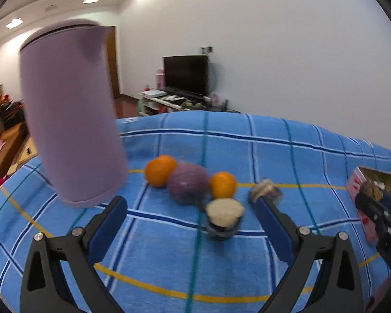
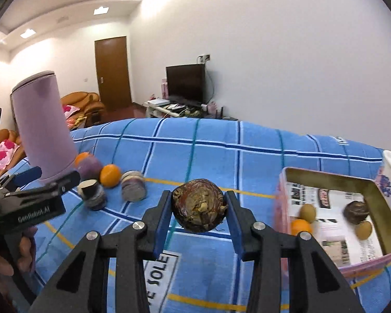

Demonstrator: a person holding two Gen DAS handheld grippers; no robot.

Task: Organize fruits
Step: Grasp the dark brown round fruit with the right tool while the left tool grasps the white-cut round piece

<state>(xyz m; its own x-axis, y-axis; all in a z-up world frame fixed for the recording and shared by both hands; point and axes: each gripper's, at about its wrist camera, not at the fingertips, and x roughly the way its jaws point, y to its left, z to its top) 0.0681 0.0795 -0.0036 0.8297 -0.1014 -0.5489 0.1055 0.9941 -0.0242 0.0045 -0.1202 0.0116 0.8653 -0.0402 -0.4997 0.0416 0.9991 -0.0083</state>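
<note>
The left gripper [image 1: 190,208] gapes wide, holding nothing — blurred fruits [image 1: 186,186] lie ahead beside a purple jug [image 1: 70,114]. The right gripper [image 2: 198,210] clamps a round brown fruit [image 2: 199,208], no long axis, left of the box [image 2: 378,195] holding 4 fruits.

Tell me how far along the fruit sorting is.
Partly done. The box already holds four fruits, including an orange one. The right tool is shut on a dark brown fruit left of the box. Two oranges, a purple fruit and two cut pieces remain beside the open left tool.
</note>
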